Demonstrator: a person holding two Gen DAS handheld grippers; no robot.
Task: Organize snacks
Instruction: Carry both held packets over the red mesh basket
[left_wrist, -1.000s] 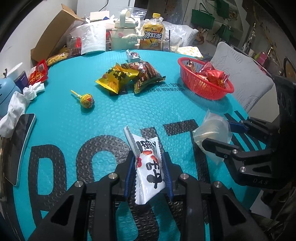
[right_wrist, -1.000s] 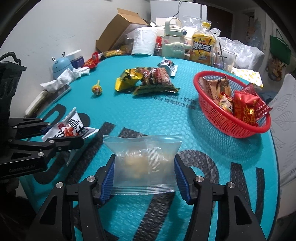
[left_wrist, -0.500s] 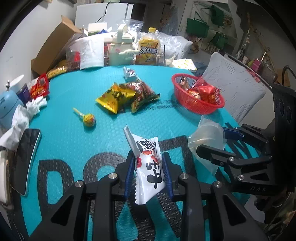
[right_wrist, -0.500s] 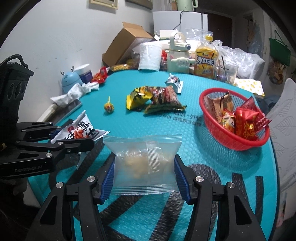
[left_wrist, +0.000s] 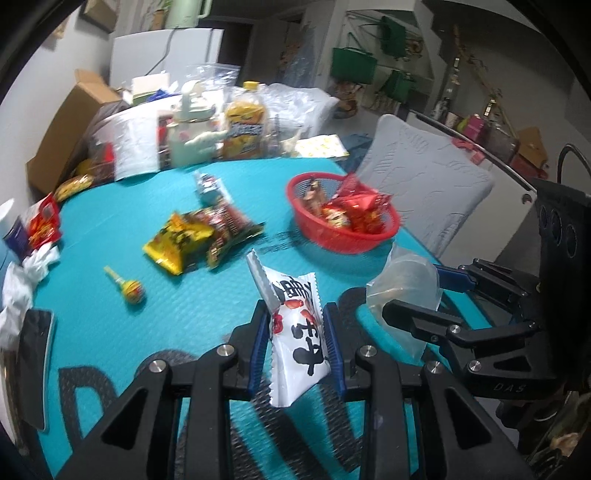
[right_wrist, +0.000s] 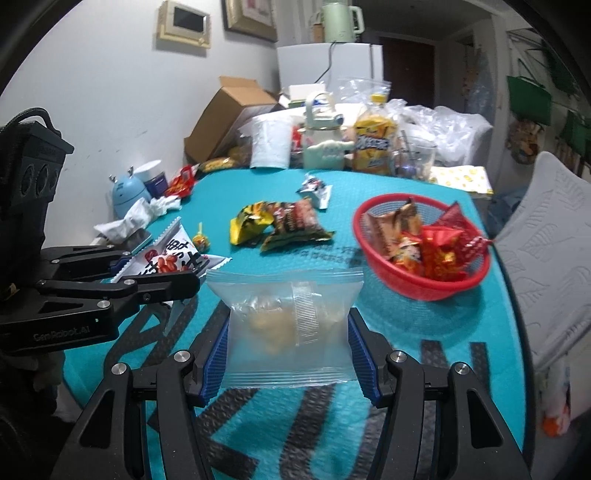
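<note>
A: What does each claw have hold of?
B: The left gripper (left_wrist: 295, 343) is pinched nearly closed on a white snack packet (left_wrist: 299, 332) with black characters and red dots, which stands upright above the teal table mat (left_wrist: 177, 317). The right gripper (right_wrist: 288, 347) sits about half open, its blue pads pressing both side edges of a clear snack bag (right_wrist: 288, 325) with pale pieces inside

A: Where do the other snacks sit?
B: A red basket (right_wrist: 424, 291) toward the right of the mat holds several red and brown packets. Near the middle lie a yellow packet (left_wrist: 177, 240) and a dark packet (left_wrist: 229, 232), touching. A lollipop (left_wrist: 131, 290) lies apart to their left, with a small blue-white wrapper (left_wrist: 208, 184) farther back
</note>
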